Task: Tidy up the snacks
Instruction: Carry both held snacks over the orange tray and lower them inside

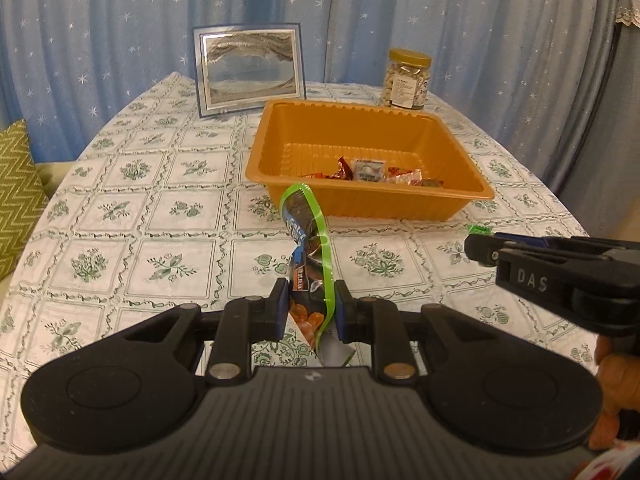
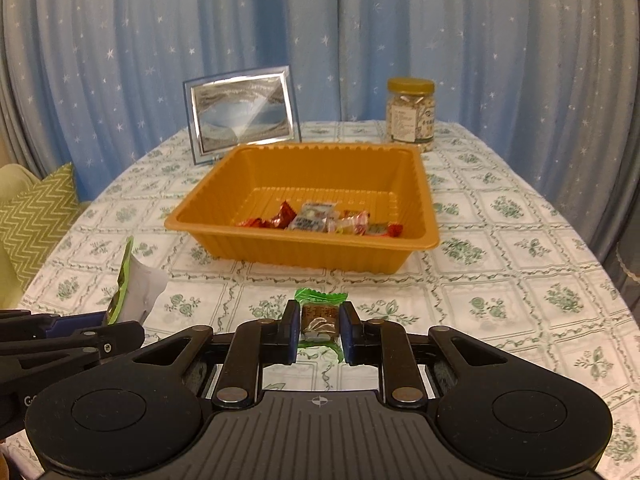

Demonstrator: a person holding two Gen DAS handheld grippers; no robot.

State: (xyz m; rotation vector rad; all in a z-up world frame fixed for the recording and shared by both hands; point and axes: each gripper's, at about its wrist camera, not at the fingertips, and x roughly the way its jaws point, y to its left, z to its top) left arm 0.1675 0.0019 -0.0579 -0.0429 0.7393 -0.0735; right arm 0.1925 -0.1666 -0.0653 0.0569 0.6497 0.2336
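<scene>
Snacks (image 2: 320,220) lie in orange tray (image 2: 208,236), frame centre, on floral tablecloth (image 2: 520,280); starred blue curtains (image 2: 120,60) behind. Left gripper (image 1: 310,308) pinches green-edged packet (image 1: 308,248); right gripper (image 2: 320,330) pinches green candy (image 2: 320,316).

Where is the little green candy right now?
The green candy is pinched in the right gripper, above the tablecloth, just in front of the orange tray.

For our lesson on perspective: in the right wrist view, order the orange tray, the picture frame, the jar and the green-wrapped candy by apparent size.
1. orange tray
2. picture frame
3. jar
4. green-wrapped candy, clamped in the right tool
The candy and jar look nearly alike; the candy sits closest to the camera, so that ranking is unsure.
</scene>
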